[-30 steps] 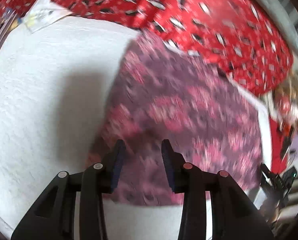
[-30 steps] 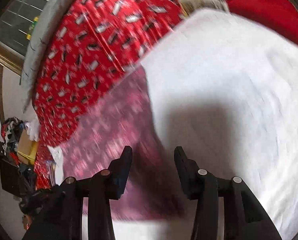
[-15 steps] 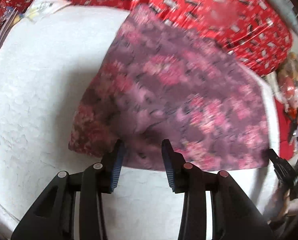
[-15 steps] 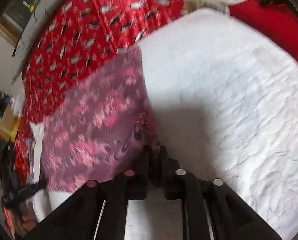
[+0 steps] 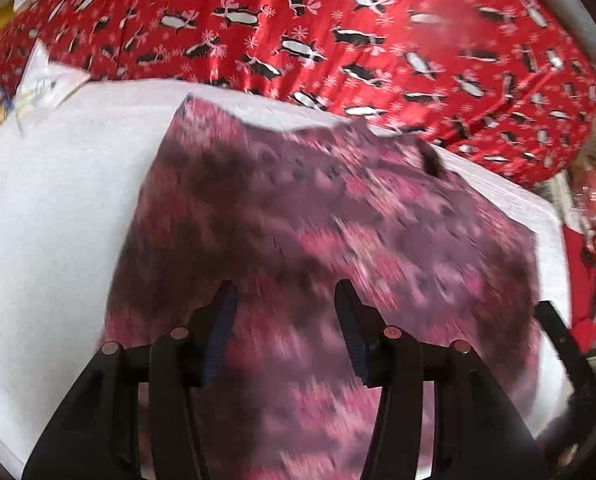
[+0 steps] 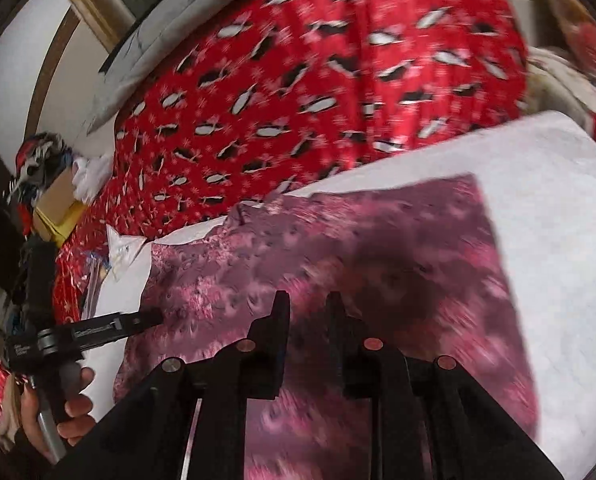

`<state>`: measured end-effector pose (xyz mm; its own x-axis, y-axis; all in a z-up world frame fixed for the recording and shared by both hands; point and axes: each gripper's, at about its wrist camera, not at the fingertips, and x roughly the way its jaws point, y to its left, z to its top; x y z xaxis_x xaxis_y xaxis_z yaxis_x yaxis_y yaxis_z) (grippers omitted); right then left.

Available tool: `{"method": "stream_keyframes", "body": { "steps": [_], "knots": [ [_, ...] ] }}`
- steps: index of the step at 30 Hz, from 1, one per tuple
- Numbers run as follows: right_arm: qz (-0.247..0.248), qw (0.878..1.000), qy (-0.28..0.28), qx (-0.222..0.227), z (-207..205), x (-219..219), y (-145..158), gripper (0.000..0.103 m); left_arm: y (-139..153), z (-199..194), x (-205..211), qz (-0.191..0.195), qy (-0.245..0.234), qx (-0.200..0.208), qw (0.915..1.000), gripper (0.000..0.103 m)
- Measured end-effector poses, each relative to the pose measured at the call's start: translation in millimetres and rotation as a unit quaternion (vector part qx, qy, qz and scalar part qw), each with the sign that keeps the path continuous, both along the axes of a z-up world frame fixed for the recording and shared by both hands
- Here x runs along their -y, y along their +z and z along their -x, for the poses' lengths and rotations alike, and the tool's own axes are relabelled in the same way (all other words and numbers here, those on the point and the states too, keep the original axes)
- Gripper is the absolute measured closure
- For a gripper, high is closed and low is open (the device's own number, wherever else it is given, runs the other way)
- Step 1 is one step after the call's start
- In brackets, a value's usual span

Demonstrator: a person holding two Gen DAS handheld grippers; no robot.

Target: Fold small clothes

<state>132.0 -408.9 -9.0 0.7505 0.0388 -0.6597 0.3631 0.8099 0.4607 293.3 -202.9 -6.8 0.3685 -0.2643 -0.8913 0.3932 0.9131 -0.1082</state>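
A purple garment with a pink floral print (image 5: 318, 220) lies spread on the white quilted pad (image 5: 58, 200); it also shows in the right wrist view (image 6: 398, 248). My left gripper (image 5: 284, 312) is open above the garment's near part, with nothing between its fingers. My right gripper (image 6: 304, 312) hovers over the garment with a narrow gap between its fingers and holds nothing. The left gripper also shows at the left of the right wrist view (image 6: 98, 330), held in a hand.
A red penguin-print cover (image 5: 338, 40) lies behind the pad, also in the right wrist view (image 6: 298, 100). A crumpled white paper (image 5: 46, 84) sits at the pad's far left corner. A cardboard box and clutter (image 6: 54, 200) are at the left.
The right gripper, shut half a second ago, has opened slightly. Both grippers have moved forward over the garment, which now fills more of each view.
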Motion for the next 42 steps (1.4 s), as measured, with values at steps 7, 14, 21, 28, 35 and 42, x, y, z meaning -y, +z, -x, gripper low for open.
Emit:
{"method": "stream_keyframes", "body": {
  "steps": [7,14,21,28,35,42],
  "knots": [
    [0.003,0.997,-0.079,-0.002,-27,48,-34,0.086,-32,-78,-13,-0.039,0.071,0.013,0.9966,0.05],
    [-0.028,0.997,-0.069,-0.005,-21,59,-50,0.095,-34,-74,-4,-0.068,0.057,0.062,0.9941,0.045],
    [-0.002,0.997,-0.079,0.01,16,45,-42,0.067,-30,-70,-9,-0.072,0.068,0.042,0.9942,0.045],
    [-0.036,0.998,-0.049,0.027,24,38,-22,0.066,-20,-54,-12,-0.074,0.074,0.018,0.9944,0.045],
    [-0.053,0.997,0.046,-0.015,-21,-25,-60,0.065,-2,-54,-47,0.007,0.091,-0.06,0.994,0.045],
    [0.002,0.998,0.049,0.024,-22,-41,-31,0.064,6,-72,-107,0.074,0.12,-0.087,0.9862,0.045]
  ]
}}
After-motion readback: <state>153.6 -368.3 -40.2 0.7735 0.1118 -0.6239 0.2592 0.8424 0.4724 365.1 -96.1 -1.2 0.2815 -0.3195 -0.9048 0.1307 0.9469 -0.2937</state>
